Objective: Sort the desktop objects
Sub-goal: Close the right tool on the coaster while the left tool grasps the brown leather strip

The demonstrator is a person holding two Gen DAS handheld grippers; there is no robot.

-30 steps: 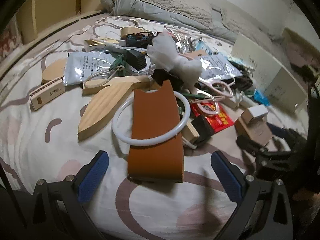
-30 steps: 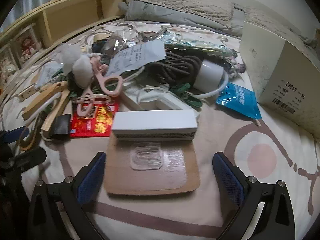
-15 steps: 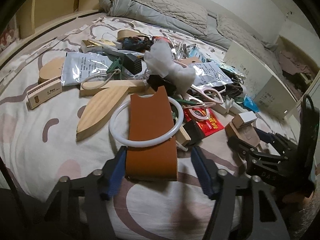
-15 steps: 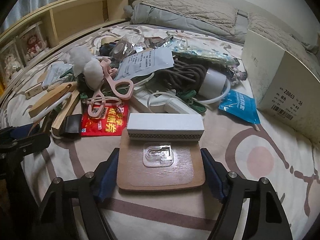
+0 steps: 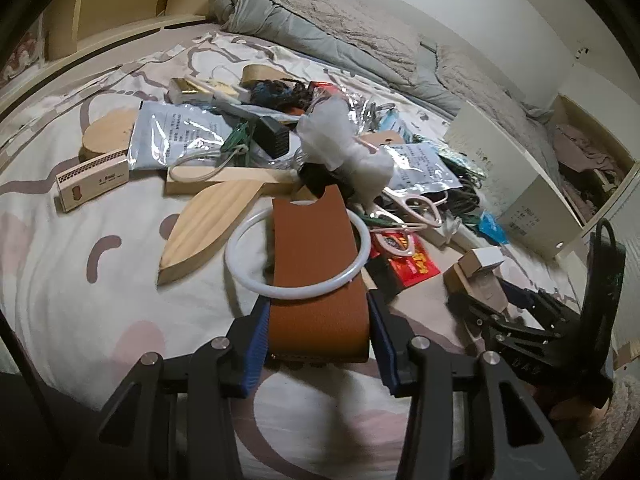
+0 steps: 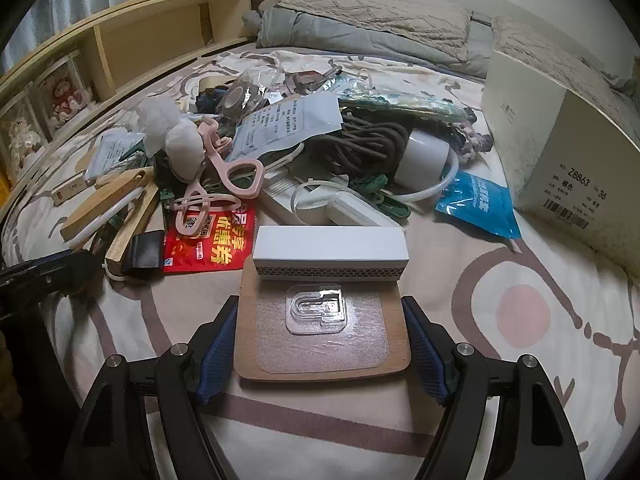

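- Patterned bedsheet spread under everything, desktop clutter heaped across its middle.
- White shoebox with a barcode label standing at the right edge, well apart from both grippers.
- Brown leather sleeve lying flat near the left wrist camera, white plastic ring looped around its middle.
- Left gripper closing, blue pads right against both long edges of the sleeve's near end.
- Rounded wooden board lying flat on the sheet, clear adhesive hook stuck on top, white box resting across its far edge.
- Right gripper narrowed onto the board, pads touching its left and right sides.
- Pink scissors draped over a red packet, just beyond the board to the left.
- Blue pouch lying beside the shoebox.
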